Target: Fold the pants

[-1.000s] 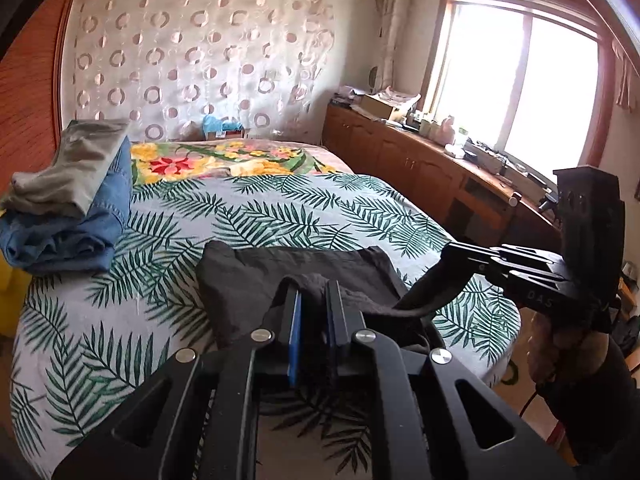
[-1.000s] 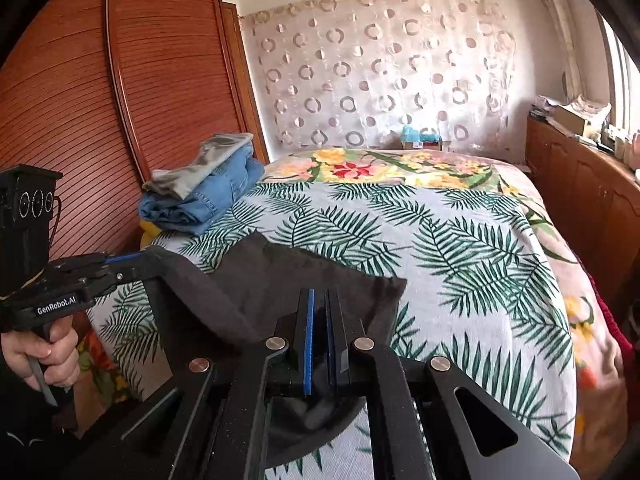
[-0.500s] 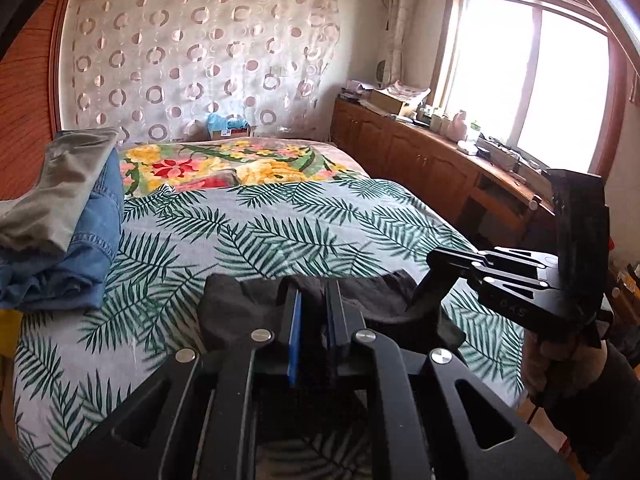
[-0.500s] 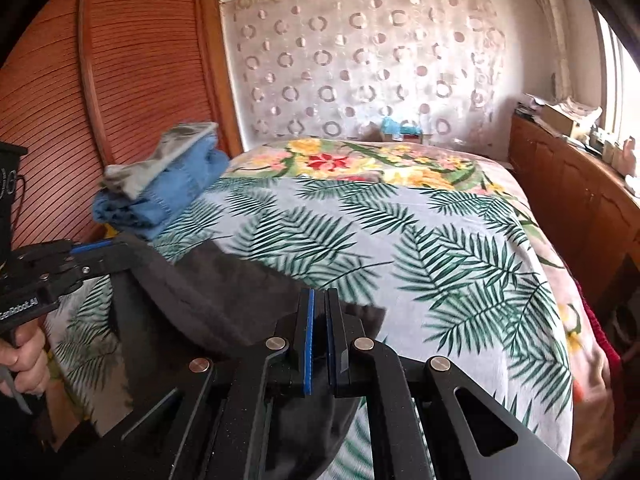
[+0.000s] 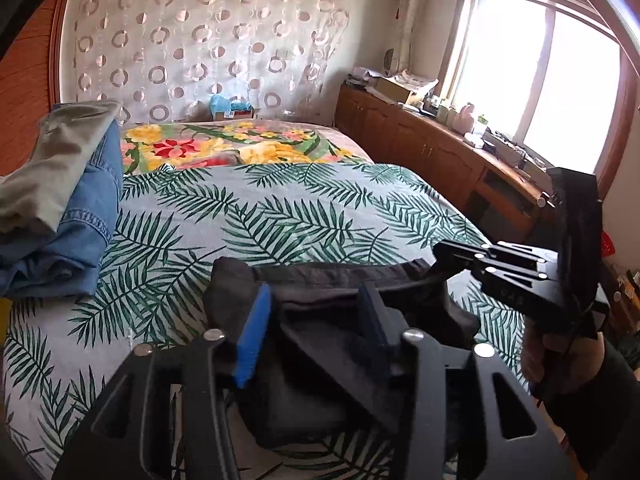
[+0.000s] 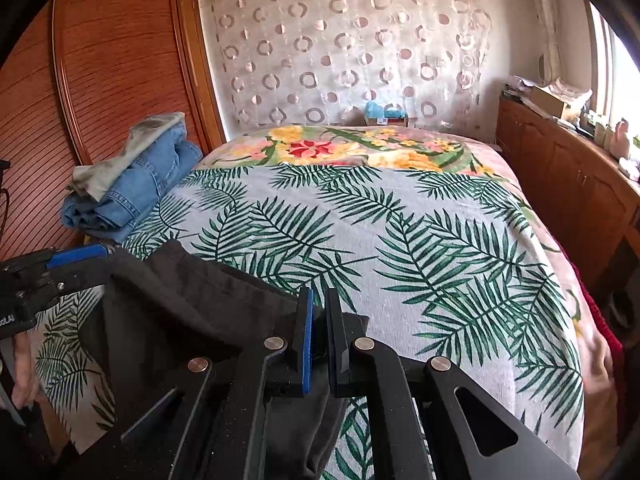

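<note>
Dark grey pants [image 5: 320, 344] lie bunched on the near end of the palm-leaf bedspread [image 5: 280, 216]. My left gripper [image 5: 314, 292] hovers over their left corner with its jaws opening; the cloth sits between the blue pads [image 5: 252, 336] but they do not press on it. My right gripper [image 6: 319, 300] is shut on the other corner of the pants [image 6: 180, 292], whose edge stretches from it toward the left gripper [image 6: 80, 256]. In the left wrist view the right gripper [image 5: 444, 256] shows at the right, with cloth in its tips.
A stack of folded blue jeans and grey pants [image 6: 132, 184] rests at the bed's left side by the wooden wardrobe [image 6: 100, 80]. A floral blanket [image 5: 224, 148] covers the far end. Low wooden cabinets [image 5: 440, 156] run under the window on the right.
The left gripper's jaws have parted and let go of the pants corner. Both grippers moved forward and a little lower, so the pants now rest on the bedspread. The right gripper stays shut.
</note>
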A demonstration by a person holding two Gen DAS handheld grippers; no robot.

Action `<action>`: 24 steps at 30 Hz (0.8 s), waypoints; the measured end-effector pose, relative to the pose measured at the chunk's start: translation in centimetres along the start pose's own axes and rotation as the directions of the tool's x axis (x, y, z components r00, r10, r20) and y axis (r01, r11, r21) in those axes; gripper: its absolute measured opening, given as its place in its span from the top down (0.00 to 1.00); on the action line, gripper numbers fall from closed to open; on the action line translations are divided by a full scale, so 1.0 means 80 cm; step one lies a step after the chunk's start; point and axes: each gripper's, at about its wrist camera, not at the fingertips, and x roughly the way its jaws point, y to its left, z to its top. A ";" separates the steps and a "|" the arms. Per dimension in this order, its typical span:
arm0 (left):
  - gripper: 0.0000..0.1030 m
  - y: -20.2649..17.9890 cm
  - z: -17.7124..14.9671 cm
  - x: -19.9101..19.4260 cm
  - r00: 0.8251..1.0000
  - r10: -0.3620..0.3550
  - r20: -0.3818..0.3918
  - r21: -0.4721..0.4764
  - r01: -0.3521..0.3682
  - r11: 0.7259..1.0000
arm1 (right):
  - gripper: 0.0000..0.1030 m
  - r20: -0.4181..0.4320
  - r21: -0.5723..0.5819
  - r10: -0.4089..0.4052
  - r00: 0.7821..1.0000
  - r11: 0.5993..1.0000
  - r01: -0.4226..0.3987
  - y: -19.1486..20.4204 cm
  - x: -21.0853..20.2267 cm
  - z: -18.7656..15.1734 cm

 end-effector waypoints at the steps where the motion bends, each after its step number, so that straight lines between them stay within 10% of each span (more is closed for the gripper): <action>1: 0.53 0.002 -0.001 0.002 1.000 -0.006 -0.010 -0.003 0.006 1.000 | 0.93 0.004 -0.008 -0.004 1.000 1.000 0.004 0.002 -0.003 -0.001; 24: 0.51 0.029 -0.078 -0.038 0.997 0.066 -0.045 -0.063 -0.068 0.996 | 0.73 -0.051 -0.117 0.217 0.975 0.968 -0.221 0.073 -0.085 -0.090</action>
